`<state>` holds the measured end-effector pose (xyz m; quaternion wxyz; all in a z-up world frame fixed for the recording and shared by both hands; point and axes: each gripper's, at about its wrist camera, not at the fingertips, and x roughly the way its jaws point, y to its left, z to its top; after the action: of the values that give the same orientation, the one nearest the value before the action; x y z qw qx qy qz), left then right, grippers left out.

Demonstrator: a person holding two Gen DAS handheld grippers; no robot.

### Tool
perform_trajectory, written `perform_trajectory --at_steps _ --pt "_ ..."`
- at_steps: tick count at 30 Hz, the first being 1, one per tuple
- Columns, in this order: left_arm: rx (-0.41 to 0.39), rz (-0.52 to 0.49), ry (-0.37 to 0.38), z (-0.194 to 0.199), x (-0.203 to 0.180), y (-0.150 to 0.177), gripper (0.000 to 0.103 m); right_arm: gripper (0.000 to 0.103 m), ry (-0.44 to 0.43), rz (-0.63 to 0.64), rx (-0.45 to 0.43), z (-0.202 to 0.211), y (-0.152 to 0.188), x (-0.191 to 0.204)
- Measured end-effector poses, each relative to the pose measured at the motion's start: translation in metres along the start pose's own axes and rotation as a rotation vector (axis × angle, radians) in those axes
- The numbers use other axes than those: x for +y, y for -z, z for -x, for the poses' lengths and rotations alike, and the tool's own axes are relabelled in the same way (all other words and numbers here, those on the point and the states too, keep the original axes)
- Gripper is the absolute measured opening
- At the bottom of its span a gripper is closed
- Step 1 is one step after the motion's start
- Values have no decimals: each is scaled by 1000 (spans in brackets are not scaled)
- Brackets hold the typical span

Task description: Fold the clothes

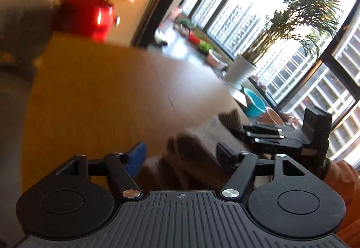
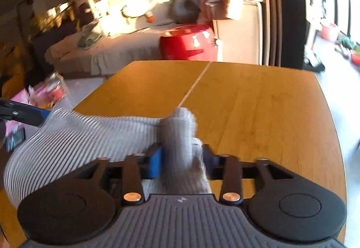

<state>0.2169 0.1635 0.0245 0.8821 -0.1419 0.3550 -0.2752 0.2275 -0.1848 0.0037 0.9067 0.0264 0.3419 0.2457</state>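
Note:
A grey-and-white striped garment (image 2: 78,135) lies bunched on the near left part of the wooden table (image 2: 258,101). A raised fold of it stands between the jaws of my right gripper (image 2: 182,158), which are open around it. At the far left edge of that view, the blue finger of my left gripper (image 2: 33,115) reaches to the cloth's left edge. In the left wrist view the garment (image 1: 193,146) looks dark and blurred between the wide-open jaws of my left gripper (image 1: 180,155). My right gripper (image 1: 247,133) is just beyond it, to the right.
A red pot-like thing (image 2: 186,45) stands past the table's far edge, with a cluttered bed (image 2: 101,50) behind it. By the window are a palm in a white pot (image 1: 240,70) and a turquoise basin (image 1: 254,104). An orange sleeve (image 1: 344,180) shows at lower right.

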Motion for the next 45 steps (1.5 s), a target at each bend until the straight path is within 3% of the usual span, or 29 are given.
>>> perform_trajectory --at_steps 1,3,6,8,9,11,13,17,20,25,28,31,39,45 --pt "-23 -28 14 1 -7 -5 81 63 0 -25 -1 0 2 -4" --pt "-46 -84 61 -2 -21 -11 84 63 -5 -68 -5 2 8 -10" --pt "-15 -164 125 -23 -44 -12 86 63 16 -92 -17 4 9 -9" --pt "45 -222 64 -50 -52 -5 82 63 51 -100 -30 16 8 -4" --pt "75 -252 23 -65 -55 -1 76 65 69 -99 -43 26 8 0" --pt "99 -283 -30 -81 -53 9 80 65 83 -95 -75 50 8 6" --pt "90 -257 -26 -85 -46 16 81 65 57 -118 -91 73 12 7" --pt "73 -184 -6 -77 -32 27 82 65 -93 -298 -5 95 38 4" --pt "67 -129 1 -75 -26 29 82 58 -195 -475 72 82 59 -1" --pt "47 -34 -25 -70 -15 34 83 55 -192 -624 133 40 61 -9" --pt "32 73 -58 -68 1 32 83 54 -117 -526 94 23 33 -3" --pt "47 172 -25 -63 14 33 83 54 -30 -434 47 2 3 -4" --pt "61 153 -29 -68 -5 38 85 56 98 -228 -18 -45 -40 7" --pt "20 171 -71 -82 -16 36 84 58 165 -126 -79 -20 -42 14"
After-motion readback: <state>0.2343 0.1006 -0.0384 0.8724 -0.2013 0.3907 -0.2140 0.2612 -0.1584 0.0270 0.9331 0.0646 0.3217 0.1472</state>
